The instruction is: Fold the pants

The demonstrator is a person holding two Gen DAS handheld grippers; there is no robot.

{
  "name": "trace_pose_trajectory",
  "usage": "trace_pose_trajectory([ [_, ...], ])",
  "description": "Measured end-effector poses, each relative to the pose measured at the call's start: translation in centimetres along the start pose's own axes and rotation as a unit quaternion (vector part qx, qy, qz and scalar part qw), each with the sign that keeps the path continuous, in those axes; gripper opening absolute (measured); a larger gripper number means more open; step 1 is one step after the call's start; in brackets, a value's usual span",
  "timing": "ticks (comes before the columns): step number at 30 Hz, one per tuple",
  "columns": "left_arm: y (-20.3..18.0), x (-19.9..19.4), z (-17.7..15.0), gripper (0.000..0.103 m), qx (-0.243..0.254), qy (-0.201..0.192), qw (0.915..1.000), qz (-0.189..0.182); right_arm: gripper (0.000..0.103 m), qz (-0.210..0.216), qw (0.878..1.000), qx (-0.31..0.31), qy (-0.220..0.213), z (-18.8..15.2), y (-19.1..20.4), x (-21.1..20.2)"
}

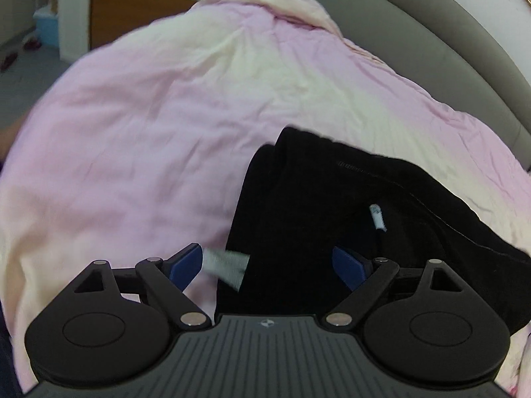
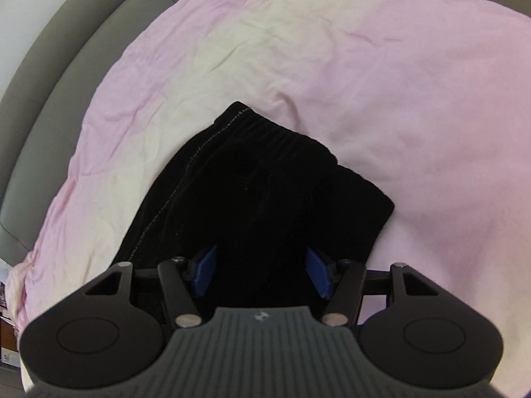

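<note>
Black pants [image 1: 332,219] lie bunched on a pink and cream bedspread [image 1: 149,132]. A white drawstring tip [image 1: 377,217] and a grey-white tag [image 1: 225,263] show on them. My left gripper [image 1: 267,263] is open, with the pants' left edge between its blue pads and nothing held. In the right wrist view the pants [image 2: 259,192] show their ribbed waistband at the far end. My right gripper [image 2: 260,273] is open just above the near part of the pants, holding nothing.
A grey padded headboard [image 1: 448,49] curves along the right of the bed; it also shows in the right wrist view [image 2: 49,66]. A wooden cabinet [image 1: 139,10] with small items on top stands beyond the bed. The bedspread [image 2: 365,66] spreads wide around the pants.
</note>
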State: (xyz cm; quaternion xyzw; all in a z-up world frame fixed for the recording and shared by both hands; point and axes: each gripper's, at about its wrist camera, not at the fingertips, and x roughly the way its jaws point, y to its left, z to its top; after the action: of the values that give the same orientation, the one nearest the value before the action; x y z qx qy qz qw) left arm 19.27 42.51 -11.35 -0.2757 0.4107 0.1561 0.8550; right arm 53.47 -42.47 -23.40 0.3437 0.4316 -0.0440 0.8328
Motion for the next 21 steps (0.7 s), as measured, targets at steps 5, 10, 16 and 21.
trace_pose_trajectory([
  [5, 1.4, 1.9, -3.1, 0.100, -0.096, 0.007, 0.9940, -0.052, 0.006, 0.017, 1.000, -0.005, -0.023, -0.7, 0.3, -0.2],
  [10, 2.1, 2.5, -2.3, 0.089, -0.158, -0.009, 0.9856, -0.061, 0.003, 0.061, 0.995, 0.012, -0.075, 0.0, 0.9, -3.5],
  [16, 1.8, 3.2, -2.0, 0.089, -0.146, -0.010, 0.9874, -0.060, 0.003, 0.119, 0.987, 0.020, -0.109, 0.3, 1.0, -7.9],
  [21, 1.6, 2.8, -2.0, 0.089, -0.142, -0.006, 0.9881, -0.059, 0.005, 0.004, 0.998, -0.001, -0.057, -0.9, -1.8, -3.2],
])
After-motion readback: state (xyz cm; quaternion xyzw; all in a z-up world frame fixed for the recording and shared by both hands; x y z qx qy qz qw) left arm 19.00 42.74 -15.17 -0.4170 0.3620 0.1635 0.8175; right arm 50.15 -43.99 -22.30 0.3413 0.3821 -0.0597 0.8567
